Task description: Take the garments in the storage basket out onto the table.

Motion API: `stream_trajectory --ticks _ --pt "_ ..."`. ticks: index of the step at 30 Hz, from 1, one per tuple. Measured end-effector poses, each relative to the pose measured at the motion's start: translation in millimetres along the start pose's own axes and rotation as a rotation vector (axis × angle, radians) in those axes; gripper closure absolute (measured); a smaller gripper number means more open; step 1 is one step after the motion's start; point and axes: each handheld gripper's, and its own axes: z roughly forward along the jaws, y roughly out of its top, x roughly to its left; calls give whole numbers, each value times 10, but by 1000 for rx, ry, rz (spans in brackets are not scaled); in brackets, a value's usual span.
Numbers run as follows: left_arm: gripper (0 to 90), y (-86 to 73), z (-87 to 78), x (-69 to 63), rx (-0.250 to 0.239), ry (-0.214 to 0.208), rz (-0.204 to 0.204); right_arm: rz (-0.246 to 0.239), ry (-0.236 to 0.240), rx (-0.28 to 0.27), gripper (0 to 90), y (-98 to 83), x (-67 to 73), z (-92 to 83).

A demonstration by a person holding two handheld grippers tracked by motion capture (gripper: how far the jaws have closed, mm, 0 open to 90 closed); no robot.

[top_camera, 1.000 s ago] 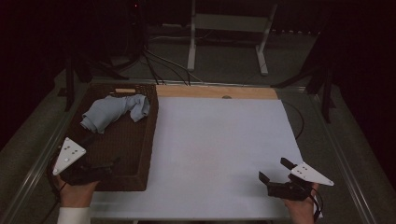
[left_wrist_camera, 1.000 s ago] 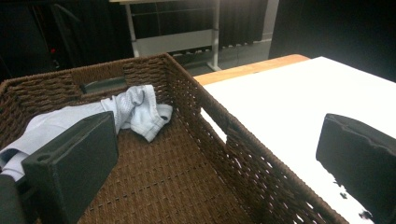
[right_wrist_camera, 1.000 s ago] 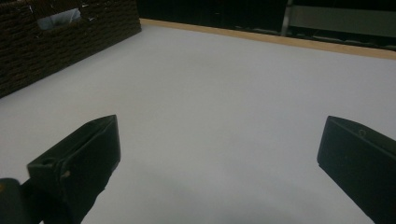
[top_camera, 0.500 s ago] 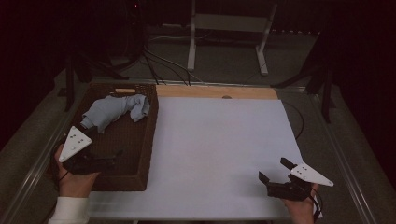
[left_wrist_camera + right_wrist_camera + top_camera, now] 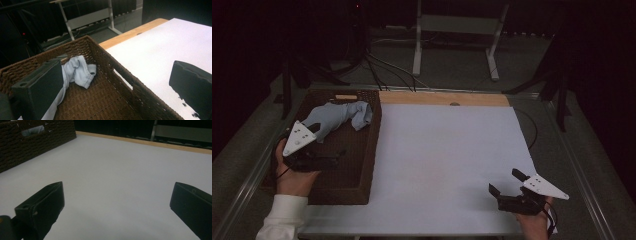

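High view shows the big white table (image 5: 447, 165) with a brown basket (image 5: 362, 165) on its left side. A light blue cloth (image 5: 337, 116) lies at the basket's far end. The left gripper (image 5: 343, 151) hangs over the basket, jaws wide apart and empty. The right gripper (image 5: 502, 182) sits low near the table's front edge, also wide and empty.

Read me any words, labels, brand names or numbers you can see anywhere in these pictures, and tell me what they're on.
None: no readable text on the wicker basket, the pale blue cloth inside it, the white table cover, or either gripper, left or right.
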Motion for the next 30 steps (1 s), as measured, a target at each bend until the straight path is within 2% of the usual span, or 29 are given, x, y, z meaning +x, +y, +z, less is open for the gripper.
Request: stream_trajectory --ticks 5,8,19,23,30 --pt "3 13 83 72 27 -7 -31 -3 5 -7 0 1 0 -5" --pt "3 11 118 114 25 -2 -42 -1 5 -6 0 0 -4 -3" --pt "3 55 251 303 54 36 -57 -5 7 -9 0 3 7 -2" --pt "4 50 317 390 79 46 -66 -4 9 -9 0 3 5 -3" --pt "3 41 411 536 105 85 -81 -4 9 -11 0 5 8 -2"
